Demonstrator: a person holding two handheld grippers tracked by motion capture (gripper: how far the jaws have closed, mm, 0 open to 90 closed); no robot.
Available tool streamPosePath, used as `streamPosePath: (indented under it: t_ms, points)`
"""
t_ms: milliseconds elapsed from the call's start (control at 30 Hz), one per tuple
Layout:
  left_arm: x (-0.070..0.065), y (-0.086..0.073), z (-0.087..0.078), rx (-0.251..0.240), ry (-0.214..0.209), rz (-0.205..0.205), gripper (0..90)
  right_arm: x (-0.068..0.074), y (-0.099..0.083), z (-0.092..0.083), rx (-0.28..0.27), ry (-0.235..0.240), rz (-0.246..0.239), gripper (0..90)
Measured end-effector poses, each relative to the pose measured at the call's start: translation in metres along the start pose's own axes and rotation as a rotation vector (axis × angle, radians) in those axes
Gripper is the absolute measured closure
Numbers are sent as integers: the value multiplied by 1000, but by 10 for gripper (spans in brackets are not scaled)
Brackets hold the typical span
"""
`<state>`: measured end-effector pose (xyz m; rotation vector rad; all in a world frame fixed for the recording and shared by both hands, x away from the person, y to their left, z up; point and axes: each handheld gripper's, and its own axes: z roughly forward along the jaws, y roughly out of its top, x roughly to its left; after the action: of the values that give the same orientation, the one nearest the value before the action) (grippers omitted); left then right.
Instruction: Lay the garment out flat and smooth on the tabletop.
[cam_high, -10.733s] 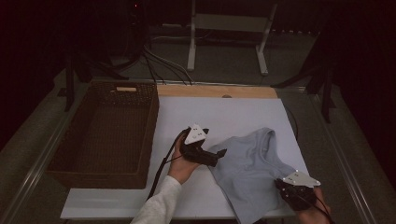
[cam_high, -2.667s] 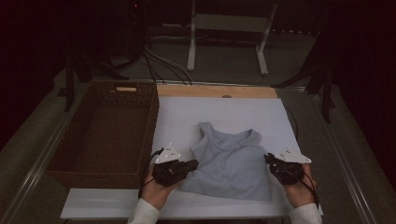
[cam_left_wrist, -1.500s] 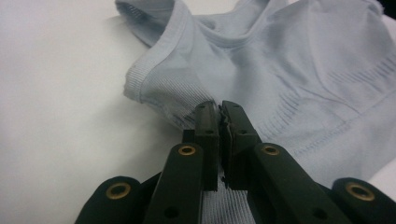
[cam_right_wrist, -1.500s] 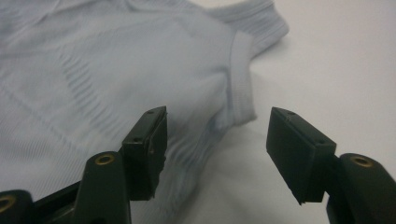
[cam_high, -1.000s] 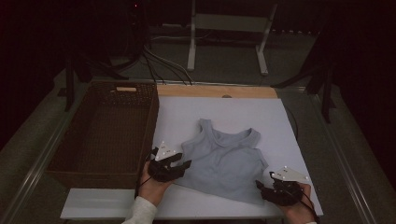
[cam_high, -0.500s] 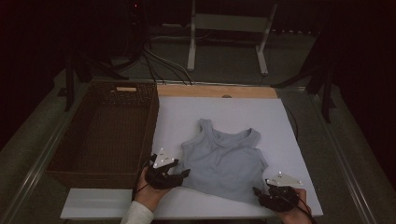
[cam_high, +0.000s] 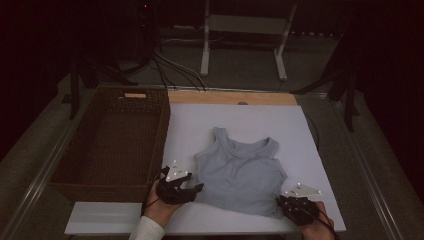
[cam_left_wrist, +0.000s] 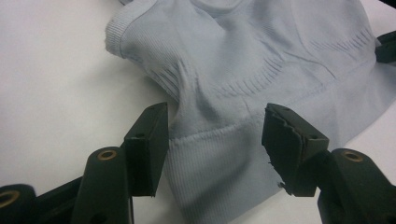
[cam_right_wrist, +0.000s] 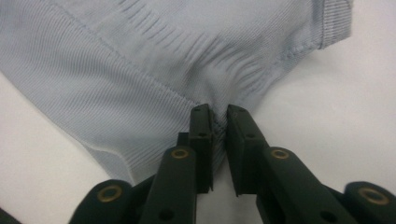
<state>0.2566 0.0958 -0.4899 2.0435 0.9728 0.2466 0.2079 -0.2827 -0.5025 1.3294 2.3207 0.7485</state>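
Pale blue top (cam_high: 240, 172) lies flat at lower centre of the white surface (cam_high: 250, 115), brown basket (cam_high: 112, 140) at left. Left claw (cam_high: 192, 189) at the top's lower-left hem, jaws apart with the hem (cam_left_wrist: 219, 154) between them, pads not pressing. Right claw (cam_high: 281, 201) at the lower-right corner, jaws just closing, now clamped on a pinch of fabric (cam_right_wrist: 219, 122).
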Motion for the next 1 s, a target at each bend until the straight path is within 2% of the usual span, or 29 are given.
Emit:
streamPosePath:
  t_ms: [133, 167, 233, 333, 400, 467, 533, 633, 800, 900, 1000]
  points:
    - [0, 1, 3, 8, -1, -1, 418, -1, 1, 0, -2, -22, -6, 825]
    - [-1, 2, 6, 15, -16, 4, 418, -1, 1, 0, -3, -28, -4, 824]
    - [-3, 3, 9, 17, -32, 6, 558, -5, 1, -2, -10, -50, -4, 823]
    - [-8, 6, 9, 14, -77, 19, 785, -10, 1, -3, -13, -94, -5, 825]
    - [-12, 7, 7, 9, -103, 34, 874, -14, 1, -5, -17, -118, -3, 824]
    - [-15, 8, 5, 4, -129, 27, 891, -18, 0, -6, -24, -124, 12, 823]
    - [-16, 9, 4, 7, -110, 39, 897, -21, -1, -7, -22, -123, 15, 818]
    - [-12, 11, 2, -1, -71, 33, 900, -20, -2, -7, -23, -112, 4, 796]
    - [-7, 14, 3, -8, 27, 38, 900, -17, -2, -5, -16, -102, -15, 738]
    - [-6, 13, 8, 19, 70, 60, 900, -15, -2, -4, -12, -104, -22, 720]
    - [-5, 12, 10, 29, 111, 64, 900, -15, -2, -2, -5, -103, -27, 718]
